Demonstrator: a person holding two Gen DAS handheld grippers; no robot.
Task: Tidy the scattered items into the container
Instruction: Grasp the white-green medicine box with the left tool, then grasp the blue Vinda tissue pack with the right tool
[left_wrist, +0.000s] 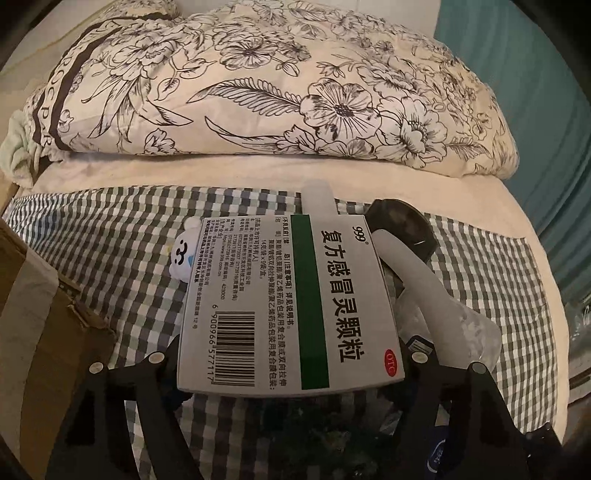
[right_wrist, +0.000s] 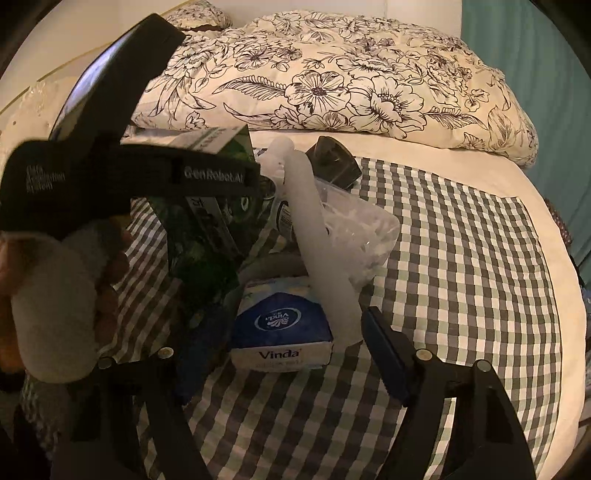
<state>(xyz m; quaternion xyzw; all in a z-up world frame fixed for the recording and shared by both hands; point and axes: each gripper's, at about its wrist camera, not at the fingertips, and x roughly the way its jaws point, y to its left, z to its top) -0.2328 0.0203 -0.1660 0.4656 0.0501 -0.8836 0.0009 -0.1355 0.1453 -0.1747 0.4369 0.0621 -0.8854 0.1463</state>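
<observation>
Left gripper (left_wrist: 291, 354) has the med box (left_wrist: 288, 306) between its jaws, w/ the box filling the gap side to side; looks clenched on it, tho pad contact is hidden under the box edges, so a judgement. Right gripper (right_wrist: 280, 354) is released, jaws wide around the tissue pack (right_wrist: 282, 332), not pressing it. Both sit on the check cloth (right_wrist: 461, 258) in a pile w/ a frosted bottle (right_wrist: 317, 236) and clear bag (right_wrist: 362, 236). A cardboard box (left_wrist: 33, 314), prob the container, is at the left edge of the left view. To do it well: confirm a firm squeeze near the med box's middle so it won't pivot, lift straight up clear of the bottle leaning on it, then swing left over the cardboard rim before letting go. Right shd close on the pack's short sides, avoiding the bottle base
</observation>
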